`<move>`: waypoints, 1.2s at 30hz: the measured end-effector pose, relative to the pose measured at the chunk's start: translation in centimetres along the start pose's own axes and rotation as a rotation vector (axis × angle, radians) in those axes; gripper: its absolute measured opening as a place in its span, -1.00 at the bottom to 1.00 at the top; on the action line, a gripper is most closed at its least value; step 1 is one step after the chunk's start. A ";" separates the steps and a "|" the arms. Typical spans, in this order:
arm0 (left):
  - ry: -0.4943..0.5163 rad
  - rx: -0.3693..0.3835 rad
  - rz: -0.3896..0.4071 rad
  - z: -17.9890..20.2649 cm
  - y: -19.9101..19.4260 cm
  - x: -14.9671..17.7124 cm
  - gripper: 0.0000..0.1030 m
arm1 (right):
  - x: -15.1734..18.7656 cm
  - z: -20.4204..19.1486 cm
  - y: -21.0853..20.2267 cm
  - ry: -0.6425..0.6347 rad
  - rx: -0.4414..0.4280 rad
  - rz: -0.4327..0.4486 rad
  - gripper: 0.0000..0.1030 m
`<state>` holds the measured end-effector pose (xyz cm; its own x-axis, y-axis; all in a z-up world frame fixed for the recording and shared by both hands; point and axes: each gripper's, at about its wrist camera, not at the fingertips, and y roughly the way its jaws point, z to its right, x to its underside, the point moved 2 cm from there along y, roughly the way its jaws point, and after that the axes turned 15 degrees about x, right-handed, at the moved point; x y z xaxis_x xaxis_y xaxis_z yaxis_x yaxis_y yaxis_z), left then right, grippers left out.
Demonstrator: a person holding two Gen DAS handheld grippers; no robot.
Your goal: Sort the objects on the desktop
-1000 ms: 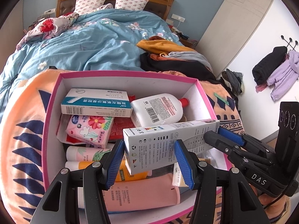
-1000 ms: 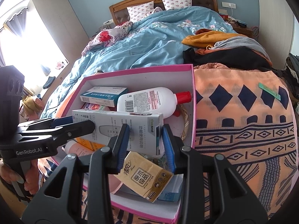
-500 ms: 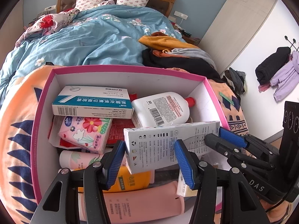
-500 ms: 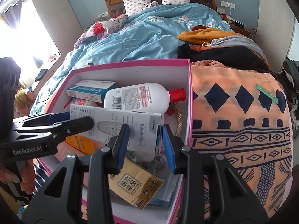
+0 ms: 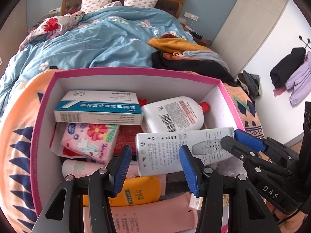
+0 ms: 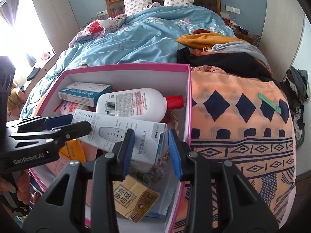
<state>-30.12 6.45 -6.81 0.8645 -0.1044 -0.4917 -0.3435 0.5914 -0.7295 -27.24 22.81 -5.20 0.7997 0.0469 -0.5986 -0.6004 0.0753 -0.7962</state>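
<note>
A bedroom lay behind the work: a bed with a blue floral duvet, clothes heaped at its right edge, and an orange patterned blanket spread under a pink-rimmed box.

The white remote-control carton lay slantwise across the clutter in that box, over the white lotion bottle and an orange tube. The left gripper straddled the carton's near-left end, its jaws closing but the left pad not yet touching; the right gripper bracketed the other end, and I could not tell whether its pads pressed the cardboard.

To seat the carton well, I judged both ends should be lowered level, since it rested on uneven things and could tip toward the bottle. A light squeeze would suit thin cardboard. A teal medicine box and a floral tissue pack filled the left side, leaving little flat room.
</note>
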 end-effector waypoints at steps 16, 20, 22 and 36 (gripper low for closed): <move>0.035 0.006 0.005 -0.5 -2.2 3.1 0.15 | 1.5 -0.5 -0.9 -0.038 -0.002 0.005 -0.26; 0.042 0.019 0.008 -0.7 -3.8 4.8 0.28 | 2.2 0.0 -1.6 -0.027 -0.021 0.002 -0.26; 0.049 0.019 0.015 -0.6 -4.8 5.7 0.33 | 2.6 0.1 -2.2 -0.024 -0.037 0.005 -0.26; 0.102 0.013 0.017 -0.4 -12.0 13.2 0.56 | 8.3 -0.4 -9.7 -0.015 -0.297 0.025 -0.19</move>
<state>-14.71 -2.31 -4.72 0.8165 -0.1753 -0.5501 -0.3521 0.6039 -0.7151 -14.73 22.02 -2.48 0.7834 0.0601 -0.6186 -0.5940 -0.2202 -0.7737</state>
